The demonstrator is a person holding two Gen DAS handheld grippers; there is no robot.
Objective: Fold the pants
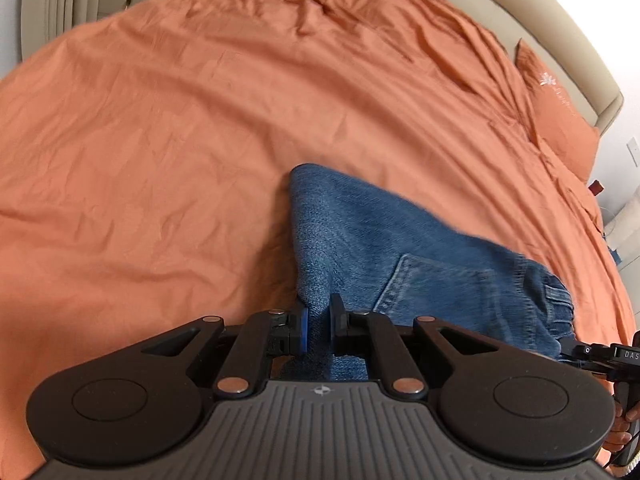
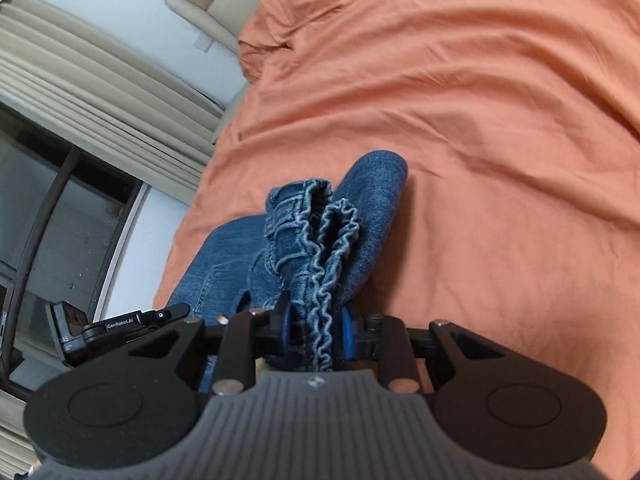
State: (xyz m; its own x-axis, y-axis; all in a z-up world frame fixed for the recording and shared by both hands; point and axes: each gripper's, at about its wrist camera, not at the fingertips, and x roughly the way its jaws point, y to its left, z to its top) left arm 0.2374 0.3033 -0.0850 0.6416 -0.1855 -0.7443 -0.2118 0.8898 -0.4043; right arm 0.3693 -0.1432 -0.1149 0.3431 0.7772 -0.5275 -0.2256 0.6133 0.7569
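Blue denim pants (image 1: 400, 248) hang over an orange bed, held by both grippers. My left gripper (image 1: 319, 326) is shut on a fold of the denim near a back pocket (image 1: 432, 288). My right gripper (image 2: 316, 332) is shut on the ruffled elastic waistband (image 2: 320, 248), bunched between its blue pads. The pants (image 2: 372, 208) lift off the bedspread and drape between the two grippers. The right gripper shows at the right edge of the left wrist view (image 1: 600, 354), and the left gripper at the left of the right wrist view (image 2: 132, 322).
The orange bedspread (image 1: 180, 140) is wrinkled and spreads wide around the pants. An orange pillow (image 1: 556, 108) lies at the beige headboard (image 1: 560, 32). Beige curtains (image 2: 92, 88) and a dark window (image 2: 60, 220) stand beyond the bed's edge.
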